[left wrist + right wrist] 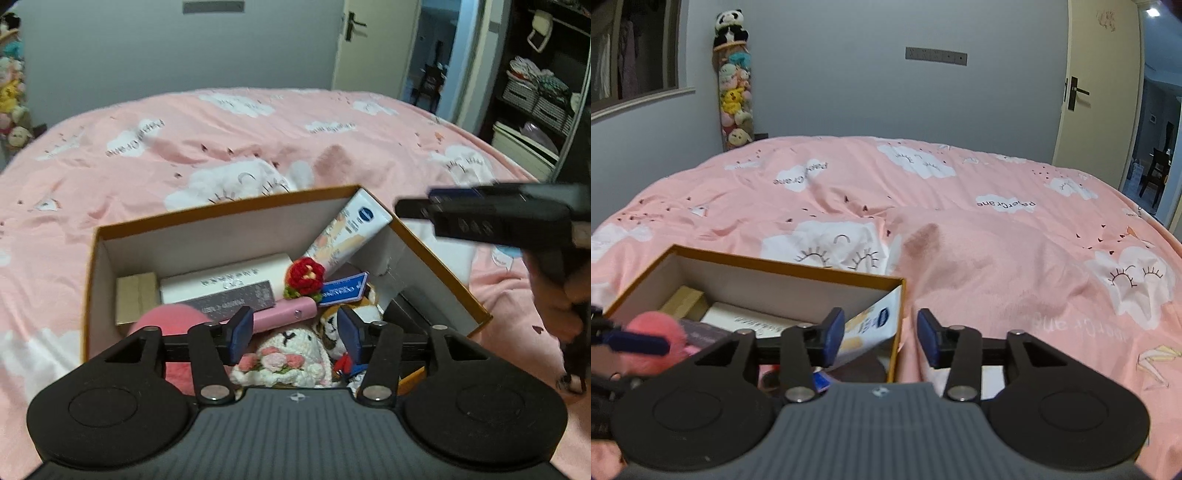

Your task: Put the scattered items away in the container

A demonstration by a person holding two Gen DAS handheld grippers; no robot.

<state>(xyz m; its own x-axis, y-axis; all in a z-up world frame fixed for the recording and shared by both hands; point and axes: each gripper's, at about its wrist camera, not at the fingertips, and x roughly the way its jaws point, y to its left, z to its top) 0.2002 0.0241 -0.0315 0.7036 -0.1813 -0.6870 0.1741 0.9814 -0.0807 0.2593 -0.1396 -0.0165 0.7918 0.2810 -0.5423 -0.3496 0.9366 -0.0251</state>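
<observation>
On the pink bedspread (pixel 997 258) near its front edge sits the cardboard box (pixel 221 236), already holding a cream tube (pixel 351 232) propped in its far right corner, a red crochet flower (pixel 304 277), a white box (pixel 229 280) and a pink pompom (pixel 166 325). Above its contents the left gripper (pixel 293 334) hangs with fingers spread, empty. The right gripper (pixel 881 338) straddles the box's right wall, fingers apart, empty.

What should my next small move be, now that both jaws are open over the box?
Probably lift both grippers clear and scan the bed. The left gripper hangs open and empty above the box, already crowded with the tube, pink ball and knitted toy. The right gripper straddles the box's right wall, open, holding nothing. No loose item shows on the bedspread.
</observation>
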